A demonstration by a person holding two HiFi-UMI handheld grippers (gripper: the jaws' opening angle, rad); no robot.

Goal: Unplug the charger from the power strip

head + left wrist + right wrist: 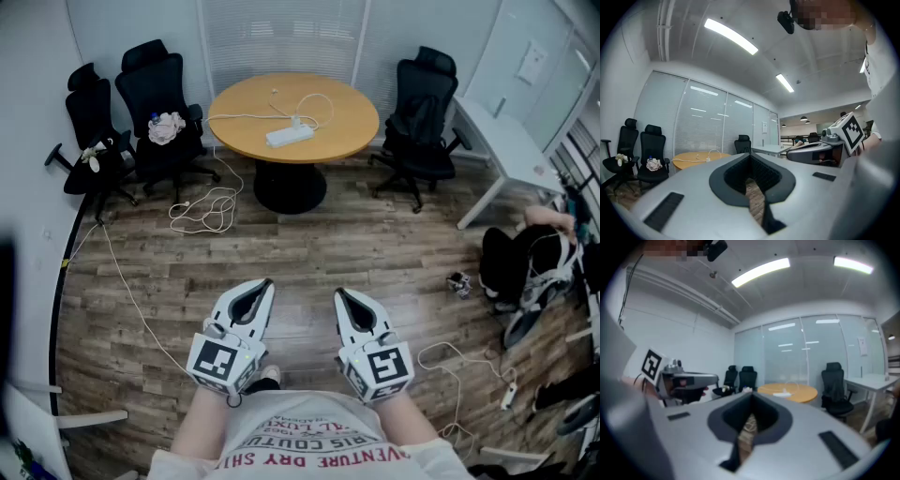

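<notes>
Meeting room with a plank floor (375, 248); a round wooden desk (347, 131) stands at the far side among black office chairs (155, 103). On the desk lies the white power strip (290, 135), with a white cable (319, 101) looping from it. The charger cannot be told apart at this range, so it is judged still plugged in. The person stands well apart from the desk. The left gripper (266, 283) and right gripper (340, 293) are held side by side before the torso and point roughly level toward the desk. The fingers (258, 305) of each are closed together with nothing between them; only floor shows through the gap behind the tips. Progress: nothing of the task is yet done. Remaining, by judgement: approach the desk, steady the strip, grip the charger and pull it free
</notes>
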